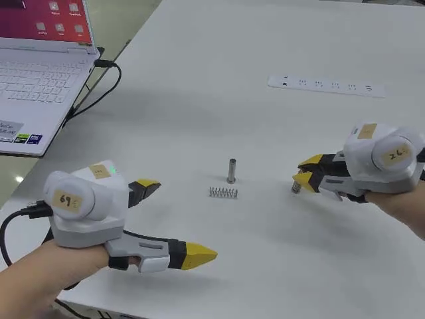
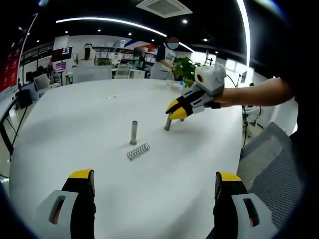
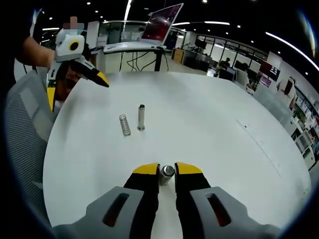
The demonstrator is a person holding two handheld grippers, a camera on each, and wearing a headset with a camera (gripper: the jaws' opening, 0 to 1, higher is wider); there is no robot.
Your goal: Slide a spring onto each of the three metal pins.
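Grippers first: your left hand-held gripper (image 1: 176,219) sits low over the near edge of the white tabletop (image 1: 199,100) with its yellow-tipped jaws spread wide and nothing between them. Its own view shows the same thing, left hand-held gripper (image 2: 154,177) gaping, with bare tabletop (image 2: 89,114) ahead of it.

Your right hand-held gripper (image 1: 302,171) is over on the far side of the work with its jaws nearly together. In its own view the right hand-held gripper (image 3: 167,172) is pinching an upright spring (image 3: 166,174) right at the tips. That spring stands on end on the surface (image 1: 296,187), and I honestly can't tell if there's a pin running through it. The left gripper view catches it too (image 2: 168,123), hanging just under the right hand-held gripper (image 2: 177,110).

Between your two hands, one bare metal pin (image 1: 232,170) stands upright, and a loose spring (image 1: 223,193) lies flat just in front of it, close but not touching. Same pair in the gripper views: pin (image 2: 133,132) with loose spring (image 2: 138,151), and pin (image 3: 141,117) with loose spring (image 3: 124,124) beside it.

Off at the far left there's an open laptop (image 1: 40,66), and a white power strip (image 1: 327,86) lies well behind the work.
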